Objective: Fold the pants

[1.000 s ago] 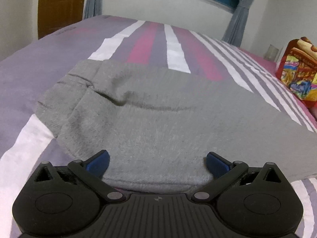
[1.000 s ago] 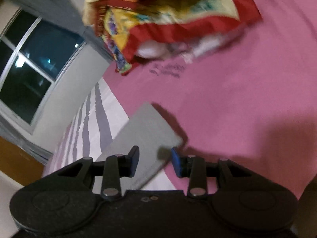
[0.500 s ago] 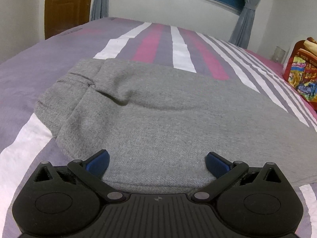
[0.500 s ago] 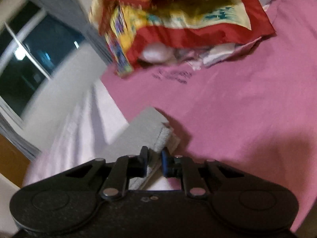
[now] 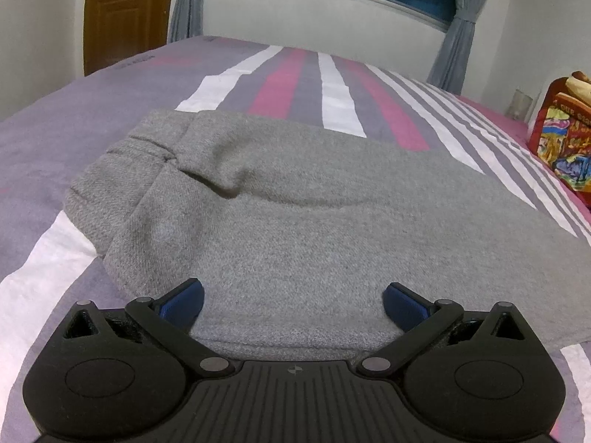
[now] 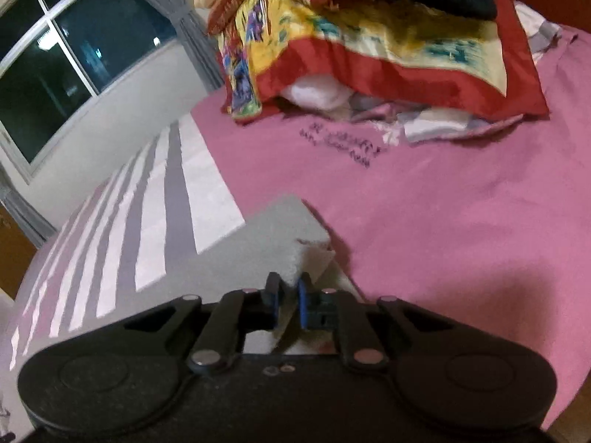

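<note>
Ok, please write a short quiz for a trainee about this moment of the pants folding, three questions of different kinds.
1. True or false: the left gripper stands open over the pants, gripping nothing.
2. What is between the pads of the right gripper?
A. the leg end of the pants
B. the pillow
C. the bed sheet
3. Fill in: in the left wrist view, the gathered waistband lies at the ___ end of the pants.

Key: 1 true; 2 A; 3 left.
</note>
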